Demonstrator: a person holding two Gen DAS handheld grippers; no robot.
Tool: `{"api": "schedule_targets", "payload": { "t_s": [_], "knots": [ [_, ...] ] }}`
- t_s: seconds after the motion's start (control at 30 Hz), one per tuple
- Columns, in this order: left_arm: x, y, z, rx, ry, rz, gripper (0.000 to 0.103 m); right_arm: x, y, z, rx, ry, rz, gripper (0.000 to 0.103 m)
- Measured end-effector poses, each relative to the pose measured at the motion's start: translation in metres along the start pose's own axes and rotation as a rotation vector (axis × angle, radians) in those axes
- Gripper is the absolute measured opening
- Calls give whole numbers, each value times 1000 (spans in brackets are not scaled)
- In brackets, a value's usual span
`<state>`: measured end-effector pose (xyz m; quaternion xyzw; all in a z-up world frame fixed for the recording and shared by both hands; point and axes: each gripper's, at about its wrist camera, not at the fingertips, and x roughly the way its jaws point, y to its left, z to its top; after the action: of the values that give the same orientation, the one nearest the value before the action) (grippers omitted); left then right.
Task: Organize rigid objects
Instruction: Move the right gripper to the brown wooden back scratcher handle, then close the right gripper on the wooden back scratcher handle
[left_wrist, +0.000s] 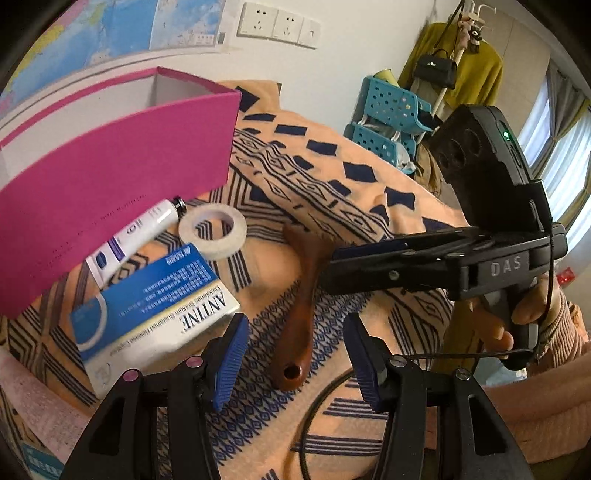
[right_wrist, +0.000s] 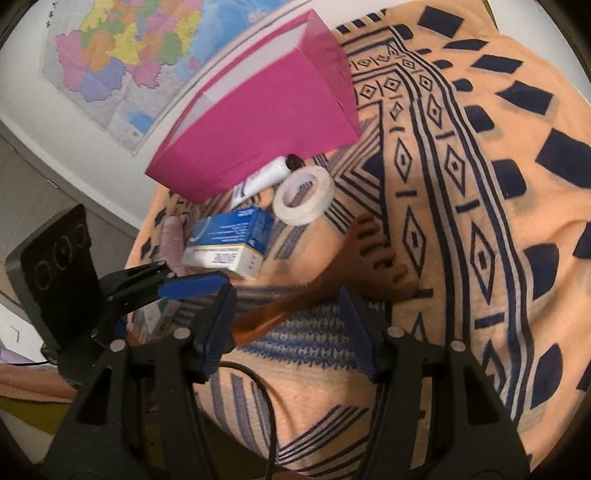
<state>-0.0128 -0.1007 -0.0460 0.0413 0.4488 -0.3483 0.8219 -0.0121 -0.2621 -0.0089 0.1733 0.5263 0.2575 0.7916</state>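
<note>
Comb (left_wrist: 301, 310): brown wooden, lying flat on the orange patterned blanket (left_wrist: 332, 173); handle with a hole points toward the left wrist camera, toothed end (right_wrist: 380, 254) points away. Teeth are blurred in the right wrist view.
Right gripper (right_wrist: 291, 325): jaws spread wide, the comb handle lies between them, just beside the left blue pad; contact cannot be confirmed. In the left wrist view this gripper (left_wrist: 340, 258) reaches in from the right above the comb's toothed end.
Left gripper (left_wrist: 295, 354): jaws apart, nothing between the pads; the comb handle's end lies below the gap. In the right wrist view it (right_wrist: 195, 286) sits near the carton.
Carton (left_wrist: 155, 314): blue and white, printed "ANTINE", just left of the comb, flat on the blanket.
Tape (left_wrist: 213, 230): white roll, lying flat beyond the carton, near the comb's teeth.
Tube (left_wrist: 136, 236): white, black cap, beside the tape, its far end against the pink box.
Pink box (left_wrist: 110, 181): open top, white interior, behind the small items.
Wall: map (right_wrist: 122, 55) and sockets (left_wrist: 277, 24).
</note>
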Motion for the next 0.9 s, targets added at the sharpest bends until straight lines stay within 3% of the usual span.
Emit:
{"api": "schedule_targets", "payload": {
  "t_s": [0.2, 0.43, 0.6, 0.83, 0.9],
  "knots": [
    [12, 2, -3, -16, 30, -13, 52, 9, -6, 0, 36, -12, 1, 60],
    [23, 8, -1, -42, 46, -35, 46, 22, 2, 15, 20, -68, -74, 60],
    [25, 8, 2, -46, 42, -49, 45, 33, 19, 20, -55, -85, -227, 50],
    [29, 3, 7, -24, 45, -88, 45, 41, 23, 26, -97, -101, -328, 45],
    [29, -1, 7, -9, 44, -100, 45, 43, 24, 27, -119, -105, -378, 30]
  ]
}}
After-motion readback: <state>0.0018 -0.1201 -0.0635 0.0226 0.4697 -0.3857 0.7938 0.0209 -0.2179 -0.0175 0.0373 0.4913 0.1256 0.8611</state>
